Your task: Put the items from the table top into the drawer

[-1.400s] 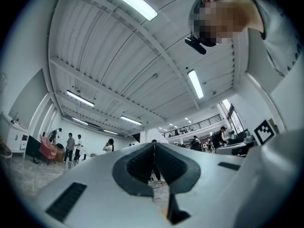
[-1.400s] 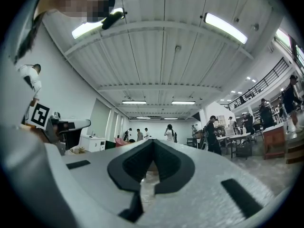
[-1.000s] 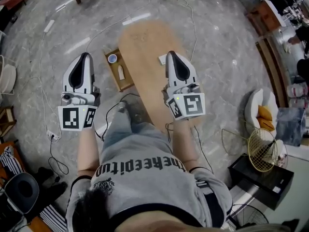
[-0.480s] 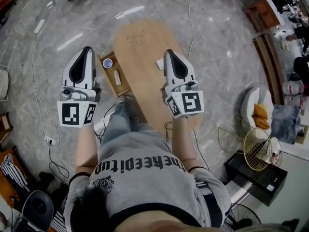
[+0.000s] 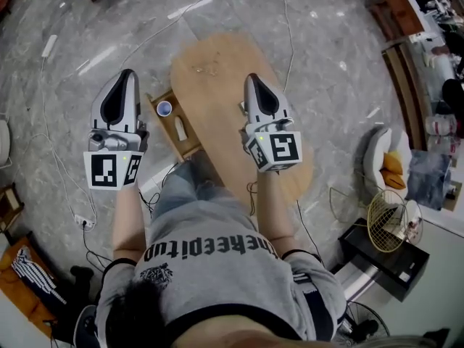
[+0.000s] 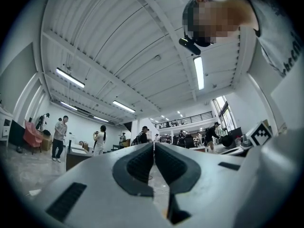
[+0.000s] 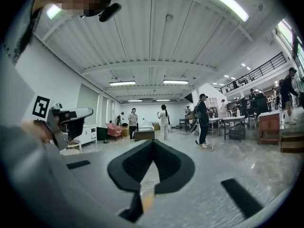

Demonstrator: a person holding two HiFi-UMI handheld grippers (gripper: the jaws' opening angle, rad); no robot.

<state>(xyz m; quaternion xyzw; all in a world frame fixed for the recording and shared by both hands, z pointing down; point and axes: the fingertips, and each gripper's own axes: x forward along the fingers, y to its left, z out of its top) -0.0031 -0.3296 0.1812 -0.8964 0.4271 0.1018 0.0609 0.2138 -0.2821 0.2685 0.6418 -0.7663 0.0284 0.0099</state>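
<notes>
Presently both grippers are empty. Left gripper (image 5: 127,75): fingers pressed together, nothing between them, held over the floor off the table's left edge. Right gripper (image 5: 251,77): fingers likewise closed on nothing, above the table (image 5: 217,64). One small white item (image 5: 241,107) lies on the table just beside the right gripper. The open drawer (image 5: 172,119) at the left edge holds a cup (image 5: 164,108) and a small white object (image 5: 180,130)

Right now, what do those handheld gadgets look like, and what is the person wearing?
The left gripper and right gripper are pale grey tapered shells with black pads and a cube of black-and-white square markers at the back. The person wears a grey short-sleeved T-shirt with black lettering.
</notes>
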